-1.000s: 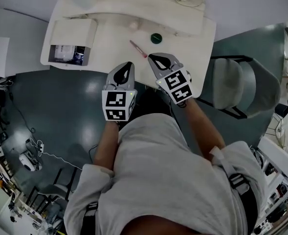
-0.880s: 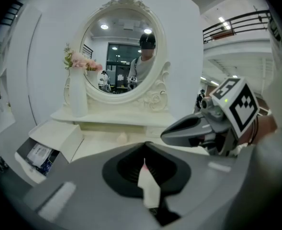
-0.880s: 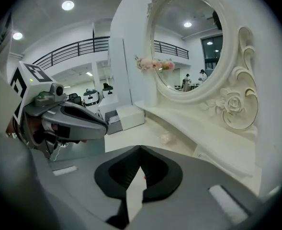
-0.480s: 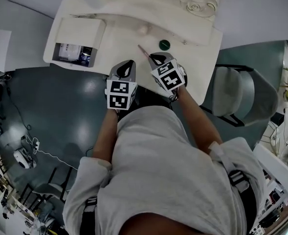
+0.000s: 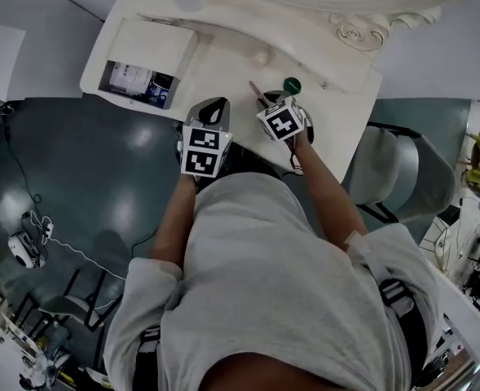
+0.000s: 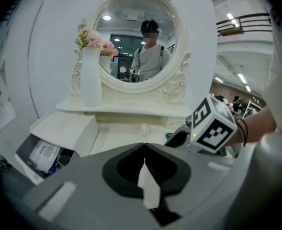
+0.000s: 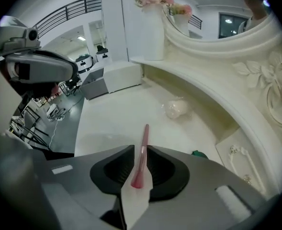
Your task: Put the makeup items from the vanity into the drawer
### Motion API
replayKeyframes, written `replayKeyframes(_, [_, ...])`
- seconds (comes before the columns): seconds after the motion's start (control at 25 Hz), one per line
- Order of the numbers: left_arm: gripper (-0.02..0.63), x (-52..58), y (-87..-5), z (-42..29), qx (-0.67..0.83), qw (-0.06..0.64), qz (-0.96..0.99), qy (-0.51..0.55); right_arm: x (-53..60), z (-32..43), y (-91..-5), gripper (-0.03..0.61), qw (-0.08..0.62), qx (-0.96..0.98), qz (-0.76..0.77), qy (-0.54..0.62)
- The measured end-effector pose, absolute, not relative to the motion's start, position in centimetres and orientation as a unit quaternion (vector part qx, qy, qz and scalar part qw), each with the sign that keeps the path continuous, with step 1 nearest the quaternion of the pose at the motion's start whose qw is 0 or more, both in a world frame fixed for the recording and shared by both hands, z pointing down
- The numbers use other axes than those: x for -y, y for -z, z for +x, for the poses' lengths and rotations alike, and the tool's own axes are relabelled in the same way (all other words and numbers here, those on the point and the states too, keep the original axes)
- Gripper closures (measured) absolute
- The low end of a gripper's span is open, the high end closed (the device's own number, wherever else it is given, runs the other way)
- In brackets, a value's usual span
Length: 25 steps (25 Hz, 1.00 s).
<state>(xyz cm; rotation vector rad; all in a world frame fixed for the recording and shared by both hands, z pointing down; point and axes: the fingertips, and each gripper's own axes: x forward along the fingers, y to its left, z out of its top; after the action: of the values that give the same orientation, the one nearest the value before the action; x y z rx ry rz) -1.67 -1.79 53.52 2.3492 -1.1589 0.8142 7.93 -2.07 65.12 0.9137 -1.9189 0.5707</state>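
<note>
**Brush framed by parted jaws, pinch not yet made**

Slippage is the main risk. The right gripper point(image 7: 141, 148) points steeply down at the white vanity top point(image 5: 223, 63). Its jaws stand slightly apart either side of the pink makeup brush point(image 7: 144, 133), with no firm pressure visible. The handle is thin and round, so a closing that lands off-centre could roll it sideways or squirt it out forward. The pads could also jam against the tabletop before they bite. A grip taken near one end would probably let the brush swing on the way to the open drawer point(image 5: 138, 81), which sits well apart at the vanity's left end. The small green pot point(image 5: 292, 85) lies just beside the gripper and could get nudged.

The brush is slender and rosy. Its thicker end lies back between the jaws and its narrow end points toward the mirror, flat on the tabletop. A pale puff point(image 7: 175, 108) rests farther back.

The left gripper point(image 6: 144, 145) hangs near the front edge, jaws closed together on nothing.
</note>
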Motion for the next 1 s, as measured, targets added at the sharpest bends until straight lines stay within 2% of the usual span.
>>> replayKeyframes(0.24, [0.611,2.4,-54.3,-4.3,0.431,0.214,0.827,-0.290,2.3,7.6,-67.2,0.480,0.484,0.765,0.356,-0.232])
replayKeyframes(0.32, [0.611,2.6,-54.4,-4.8,0.434,0.217,0.825,-0.289,2.5,7.6,-67.1,0.487,0.486,0.764,0.356,-0.229])
replayKeyframes(0.36, [0.611,2.7,-54.4,-5.1,0.435,0.218,0.825,-0.289,2.6,7.6,-67.0,0.530,0.486,0.764,0.358,-0.227])
replayKeyframes(0.6, [0.611,3.6,-54.2,-6.8,0.448,0.223,0.819,-0.280,3.7,5.6,-65.8,0.532,0.472,0.778,0.358,-0.210])
replayKeyframes(0.76, [0.611,4.4,-53.3,-8.1,0.467,0.219,0.815,-0.266,4.9,2.7,-62.5,0.532,0.419,0.804,0.364,-0.214])
replayKeyframes(1.0, [0.611,5.6,-50.5,-11.8,0.518,0.197,0.799,-0.234,6.9,-4.0,-56.3,0.533,0.263,0.859,0.342,-0.276])
